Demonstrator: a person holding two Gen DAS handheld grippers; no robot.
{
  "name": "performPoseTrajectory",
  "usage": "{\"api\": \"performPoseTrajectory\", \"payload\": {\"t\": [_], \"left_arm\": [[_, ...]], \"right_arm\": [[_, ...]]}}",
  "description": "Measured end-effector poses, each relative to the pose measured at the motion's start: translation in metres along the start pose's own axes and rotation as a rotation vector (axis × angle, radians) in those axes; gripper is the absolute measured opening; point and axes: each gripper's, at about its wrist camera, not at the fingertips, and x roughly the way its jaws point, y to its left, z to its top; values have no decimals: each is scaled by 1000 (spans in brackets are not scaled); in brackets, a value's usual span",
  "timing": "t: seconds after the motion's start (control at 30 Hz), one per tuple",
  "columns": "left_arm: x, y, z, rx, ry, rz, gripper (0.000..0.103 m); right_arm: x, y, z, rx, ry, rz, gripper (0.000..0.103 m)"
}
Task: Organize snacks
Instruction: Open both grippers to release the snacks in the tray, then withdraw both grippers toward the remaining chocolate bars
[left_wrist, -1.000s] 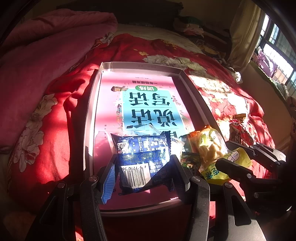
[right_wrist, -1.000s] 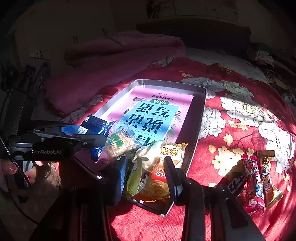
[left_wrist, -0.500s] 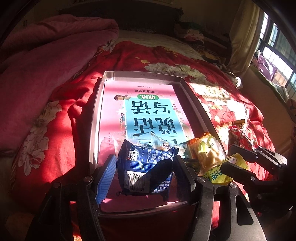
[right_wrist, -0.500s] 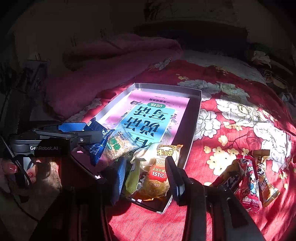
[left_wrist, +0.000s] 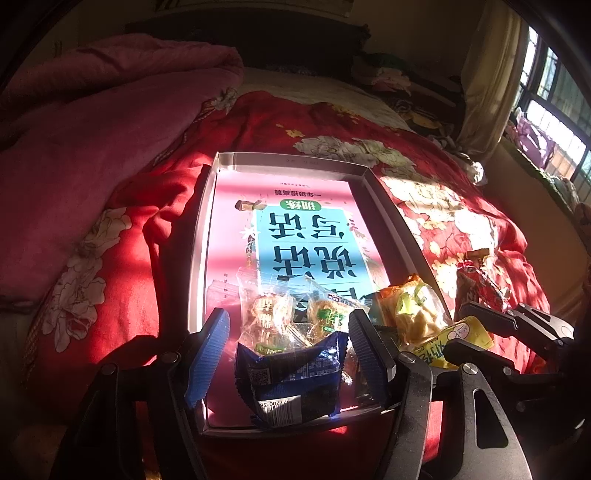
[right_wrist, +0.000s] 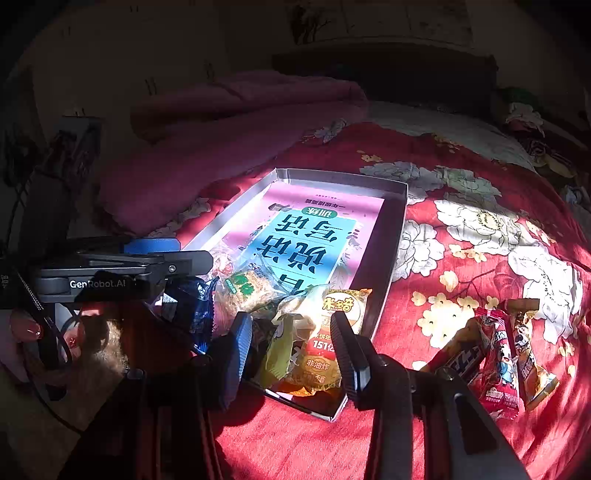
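Blue snack packet (left_wrist: 291, 384) lying at the near end of the shallow box (left_wrist: 291, 160), between the fingers of the left tongs (left_wrist: 288, 354) — jaws opening, pads clear of the wrapper. Just beyond, two clear cracker packs (left_wrist: 291, 317) on the printed sheet lining the box. Right of the left tongs, yellow packets (left_wrist: 413, 314). Only from the right wrist: right tongs (right_wrist: 291, 347) part-open around an orange-and-yellow pack (right_wrist: 321, 343) at the box corner, pads not seen pressing — and, right of them, red candy bars (right_wrist: 495, 362) on the flowered bedspread (right_wrist: 461, 229); a hand (right_wrist: 22, 339) far left.
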Motion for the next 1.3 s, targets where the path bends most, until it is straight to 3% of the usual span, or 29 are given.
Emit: {"api": "performPoseTrajectory", "payload": {"t": [0.07,0.37,1.1,1.3], "left_arm": [[-2,2,1,-12,-9,-6,71],[-6,7,2,-48,-32,-4,73],[-29,-2,2,-71,-68,-11,78],[-37,-14,3,-78,-67,-67,78]], "right_arm": [[-1,0,0,0,-6,0,52],[-6,3,2,-20,-31,-17,63],[-25,-3,3,-8,-85,-20,67],[-34,-8,4,9,-112,-24,70]]}}
